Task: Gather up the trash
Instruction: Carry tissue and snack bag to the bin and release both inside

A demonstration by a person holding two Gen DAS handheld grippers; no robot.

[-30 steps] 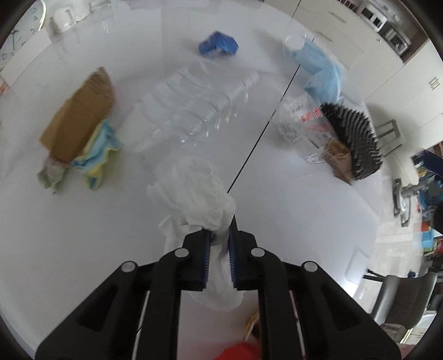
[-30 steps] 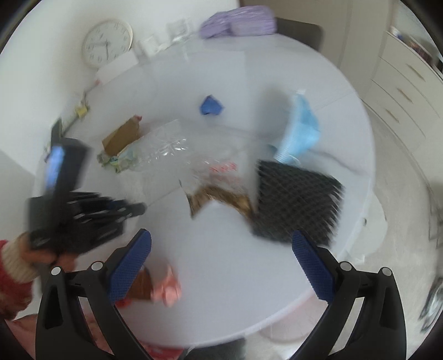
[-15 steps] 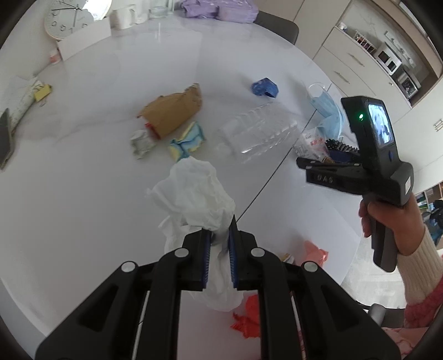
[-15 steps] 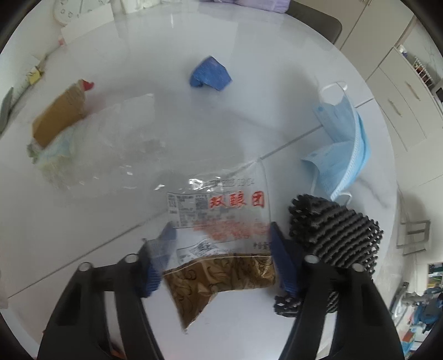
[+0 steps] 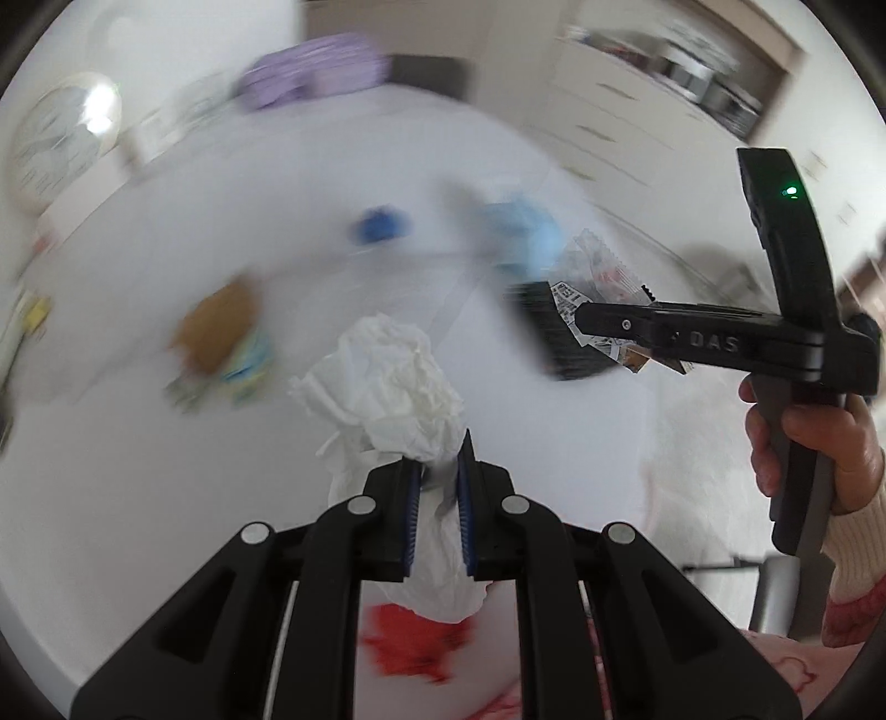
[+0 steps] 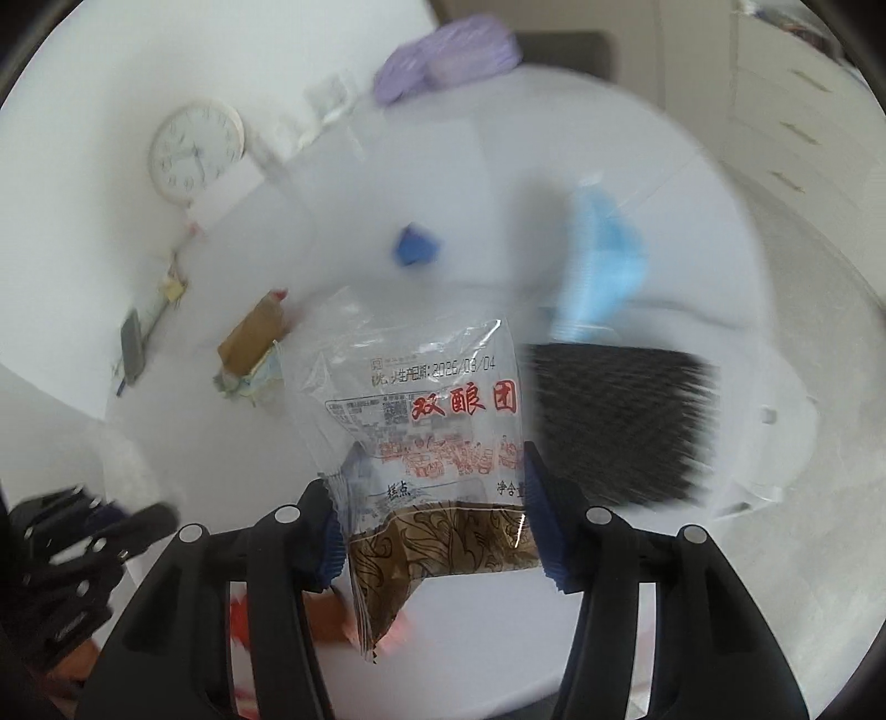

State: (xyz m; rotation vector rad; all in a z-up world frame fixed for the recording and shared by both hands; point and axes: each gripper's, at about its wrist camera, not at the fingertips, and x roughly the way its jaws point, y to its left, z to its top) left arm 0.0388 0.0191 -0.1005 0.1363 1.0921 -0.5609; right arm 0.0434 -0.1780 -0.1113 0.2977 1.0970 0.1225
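My left gripper (image 5: 440, 487) is shut on a crumpled white tissue (image 5: 387, 376) and holds it above the round white table (image 5: 138, 454). My right gripper (image 6: 437, 515) has a clear snack wrapper (image 6: 437, 421) with red print and a brown lower part between its blue pads (image 6: 540, 520). The jaws are closing and the pads press on the wrapper's two side edges, so it hangs clear of the table. In the left wrist view the right gripper (image 5: 578, 321) shows at the right, held by a hand (image 5: 803, 437), with the wrapper (image 5: 598, 271) at its tip. The left gripper (image 6: 83, 531) sits at the lower left of the right wrist view.
On the table lie a black mesh piece (image 6: 620, 421), a blue face mask (image 6: 603, 266), a small blue scrap (image 6: 415, 246), a brown cardboard piece (image 6: 255, 335) on coloured paper, and red scraps (image 5: 415, 642) near the front edge. A clock (image 6: 196, 149) and a purple bundle (image 6: 443, 50) stand at the back.
The right gripper went from wide open to closed on the snack wrapper and lifted it off the table. The left gripper rose away from the table, still holding the tissue.
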